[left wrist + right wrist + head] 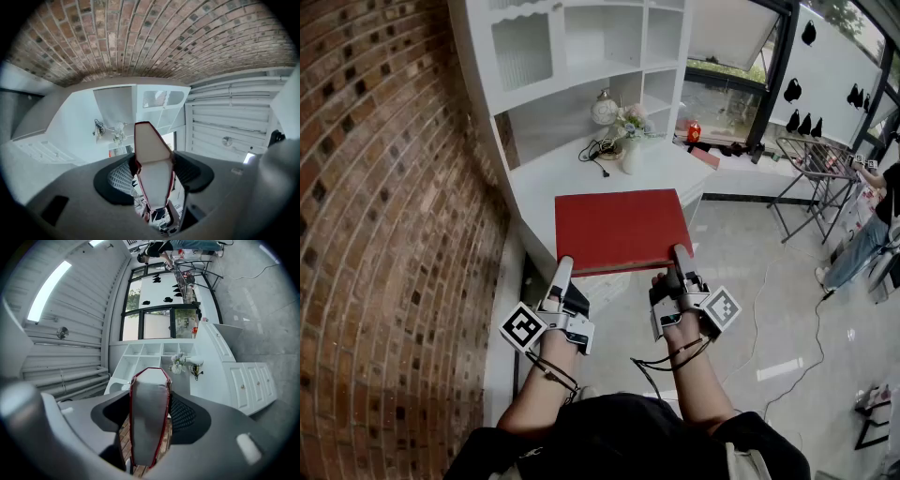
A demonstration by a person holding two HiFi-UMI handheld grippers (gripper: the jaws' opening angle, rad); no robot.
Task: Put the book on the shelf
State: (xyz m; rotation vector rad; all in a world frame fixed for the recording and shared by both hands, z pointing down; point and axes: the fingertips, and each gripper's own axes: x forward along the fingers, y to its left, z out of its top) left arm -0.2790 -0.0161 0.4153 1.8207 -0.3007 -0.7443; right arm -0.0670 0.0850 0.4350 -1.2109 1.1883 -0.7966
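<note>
left gripper (pixel 564 270): grey-white shell, black-and-white marker cube (pixel 523 327) on the back | right gripper (pixel 680 258): same deal | pads (pixel 119 180): black, ribbed mesh look | cables (pixel 551 373): thin black, looped round both wrists | top (pixel 609 436): plain black, short-sleeved by the look of it

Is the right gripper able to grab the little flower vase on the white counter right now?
Probably not. The right gripper is clamped on the red book, shared with the left gripper, and the book stretches between it and the flower vase.
</note>
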